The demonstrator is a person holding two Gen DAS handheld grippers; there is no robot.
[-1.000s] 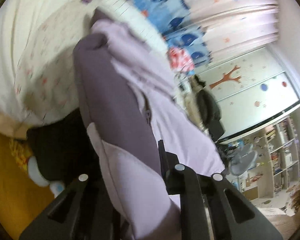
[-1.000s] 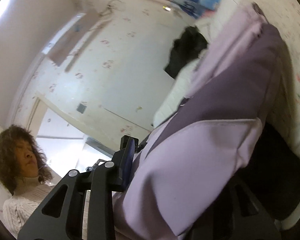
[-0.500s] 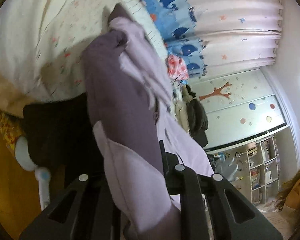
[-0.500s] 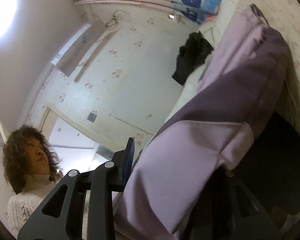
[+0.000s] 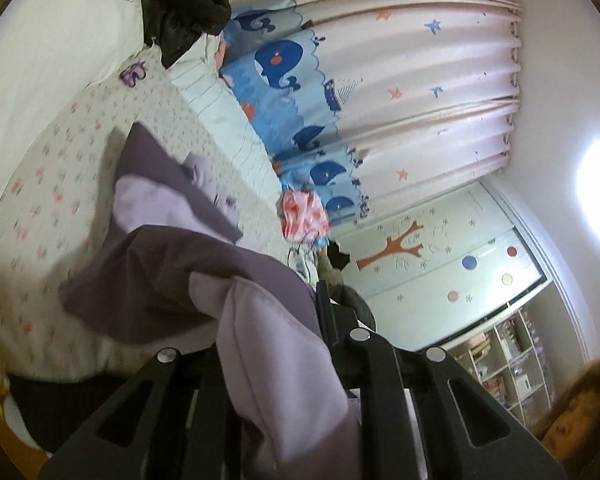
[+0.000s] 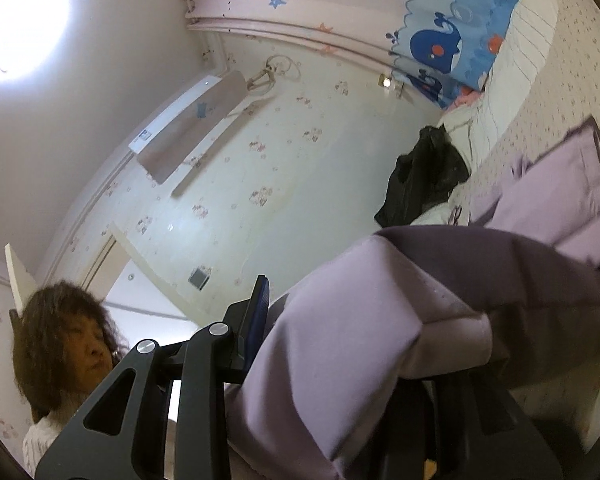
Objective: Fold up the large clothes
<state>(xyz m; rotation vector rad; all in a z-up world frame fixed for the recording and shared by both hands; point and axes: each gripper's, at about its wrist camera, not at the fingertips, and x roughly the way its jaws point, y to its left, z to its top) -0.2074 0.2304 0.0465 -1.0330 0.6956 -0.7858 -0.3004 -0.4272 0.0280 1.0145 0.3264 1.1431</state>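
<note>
Purple garment (image 5: 260, 340) clamped in both grippers' jaws, over bed (image 5: 52, 168).

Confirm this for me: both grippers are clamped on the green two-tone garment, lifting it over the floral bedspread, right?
Not quite. The garment is purple, light lilac with darker panels, as both wrist views show. The rest holds: the left gripper and right gripper are clamped on it above the floral bedspread.
</note>
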